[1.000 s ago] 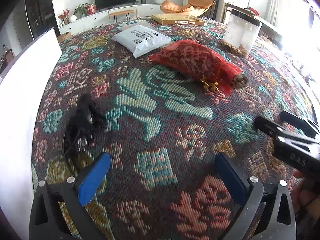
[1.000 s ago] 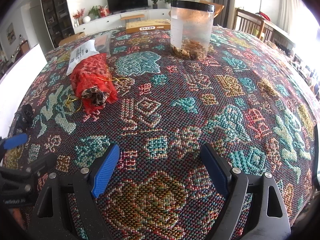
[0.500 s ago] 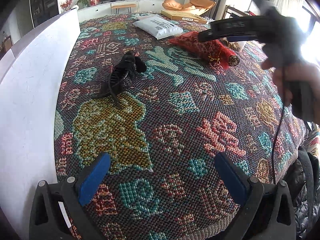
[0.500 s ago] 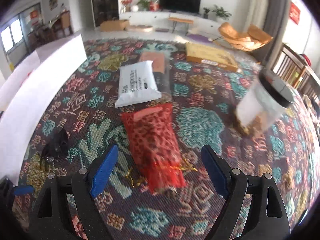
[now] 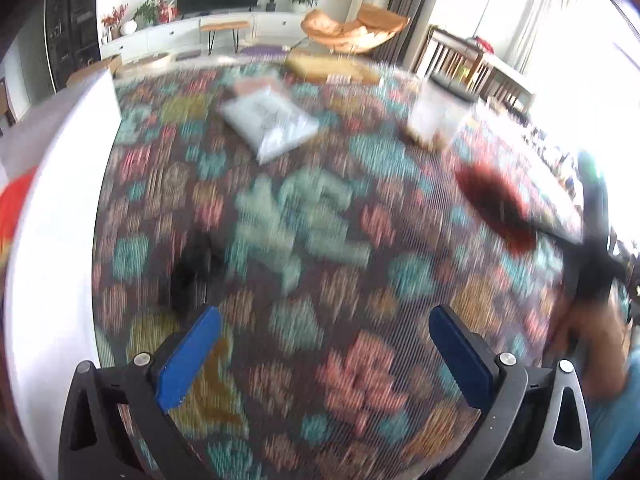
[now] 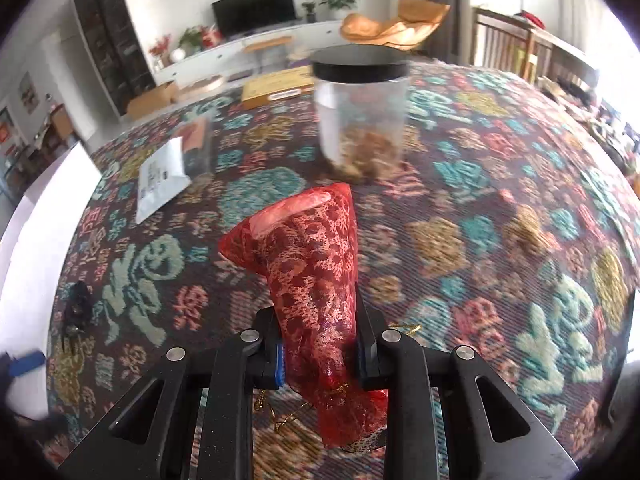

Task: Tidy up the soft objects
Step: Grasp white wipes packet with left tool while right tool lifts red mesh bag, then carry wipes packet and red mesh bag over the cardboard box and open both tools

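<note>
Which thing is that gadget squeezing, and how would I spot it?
Start at the patterned tablecloth, then find the clear jar with a black lid. Just in front, the red lace pouch sticks up between the right gripper's fingers: the only red, see-through thing.

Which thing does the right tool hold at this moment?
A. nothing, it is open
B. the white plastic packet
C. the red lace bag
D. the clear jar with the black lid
C: in the right wrist view the right tool is closed on the red lace bag, while the white plastic packet and the clear jar stay apart on the patterned cloth.
</note>
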Motion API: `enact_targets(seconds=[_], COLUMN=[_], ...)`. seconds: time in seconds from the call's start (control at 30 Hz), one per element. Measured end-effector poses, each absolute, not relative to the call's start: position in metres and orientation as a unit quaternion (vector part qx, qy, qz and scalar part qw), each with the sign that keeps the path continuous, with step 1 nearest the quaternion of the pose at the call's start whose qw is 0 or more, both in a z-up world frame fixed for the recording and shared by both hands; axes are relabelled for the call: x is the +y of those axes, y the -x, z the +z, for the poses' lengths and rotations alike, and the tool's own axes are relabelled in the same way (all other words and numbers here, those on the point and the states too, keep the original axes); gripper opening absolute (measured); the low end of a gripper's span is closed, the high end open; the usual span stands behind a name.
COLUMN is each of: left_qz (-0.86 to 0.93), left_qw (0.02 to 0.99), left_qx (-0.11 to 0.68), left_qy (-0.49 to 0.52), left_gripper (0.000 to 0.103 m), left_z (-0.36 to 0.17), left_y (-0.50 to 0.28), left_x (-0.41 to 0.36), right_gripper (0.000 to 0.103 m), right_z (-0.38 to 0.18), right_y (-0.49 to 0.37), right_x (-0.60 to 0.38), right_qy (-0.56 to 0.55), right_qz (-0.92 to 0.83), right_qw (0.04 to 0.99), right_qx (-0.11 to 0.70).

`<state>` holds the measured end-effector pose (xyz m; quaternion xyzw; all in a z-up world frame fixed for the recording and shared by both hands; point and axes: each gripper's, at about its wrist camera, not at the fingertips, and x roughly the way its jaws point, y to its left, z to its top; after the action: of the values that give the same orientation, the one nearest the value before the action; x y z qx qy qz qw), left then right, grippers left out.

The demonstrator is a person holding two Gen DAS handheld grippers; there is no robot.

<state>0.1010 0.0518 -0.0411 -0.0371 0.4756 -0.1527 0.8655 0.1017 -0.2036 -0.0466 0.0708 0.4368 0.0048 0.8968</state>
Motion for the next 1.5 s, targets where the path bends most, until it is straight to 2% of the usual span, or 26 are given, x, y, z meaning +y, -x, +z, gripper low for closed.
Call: enact_targets(seconds=[0.1,0.3,0.47,0.57,0.63,0.7,0.77,0.97,1.1,1.27,1.4,1.43,1.47,1.5], left_qz=[-0.157,-0.083,-0.049,-0.016,-0.006,-0.009,-0.033,-0.095,-0.130,-0.076,0.030,0.059,0.088,0.115], left_qw=[0.862,0.852,0.835,0.819,0.817,0.831,0.831,0.834,0.843,0.871,0.878,0.876,0.873,0.869], left_qx=[0.475,0.510,0.535,0.564,0.569,0.549,0.548,0.536,0.514,0.474,0.471,0.473,0.474,0.476], left_qy=[0.082,0.081,0.119,0.101,0.099,0.085,0.087,0.090,0.094,0.099,0.078,0.077,0.076,0.073], left_gripper=[0.103,0.102,0.102,0.102,0.098,0.074,0.069,0.069,0.069,0.069,0.070,0.071,0.072,0.079], left_z=[-0.022,-0.049,-0.085,-0.112,-0.123,-0.119,-0.114,-0.063,-0.008,0.045,0.045,0.041,0.036,0.030], left_y=[-0.176,-0.310,-0.359,-0.371,-0.369,-0.361,-0.354,-0.298,-0.236,-0.164,-0.124,-0.115,-0.105,-0.098], left_x=[0.053,0.055,0.052,0.045,0.048,0.051,0.057,0.082,0.127,0.227,0.312,0.330,0.349,0.366], right_gripper=[0.027,0.027,0.028,0.029,0.029,0.029,0.029,0.024,0.023,0.023,0.023,0.026,0.036,0.044], right_z=[-0.056,-0.067,-0.073,-0.073,-0.073,-0.074,-0.075,-0.072,-0.040,0.034,0.087,0.094,0.100,0.101], right_y=[-0.087,-0.069,-0.075,-0.074,-0.072,-0.071,-0.071,-0.074,-0.072,-0.081,-0.090,-0.090,-0.093,-0.095], right_x=[-0.222,-0.232,-0.222,-0.228,-0.232,-0.233,-0.235,-0.249,-0.231,-0.129,-0.003,0.024,0.055,0.085], right_qy=[-0.098,-0.114,-0.085,-0.097,-0.106,-0.108,-0.113,-0.156,-0.182,-0.177,-0.171,-0.170,-0.171,-0.165], right_qz=[-0.010,-0.036,-0.026,-0.022,-0.021,-0.019,-0.017,0.006,0.066,0.213,0.349,0.372,0.397,0.421], right_qw=[0.902,0.919,0.918,0.918,0.918,0.917,0.917,0.903,0.893,0.875,0.830,0.819,0.807,0.793], right_qx=[0.420,0.377,0.387,0.383,0.382,0.382,0.383,0.399,0.405,0.397,0.400,0.402,0.403,0.408])
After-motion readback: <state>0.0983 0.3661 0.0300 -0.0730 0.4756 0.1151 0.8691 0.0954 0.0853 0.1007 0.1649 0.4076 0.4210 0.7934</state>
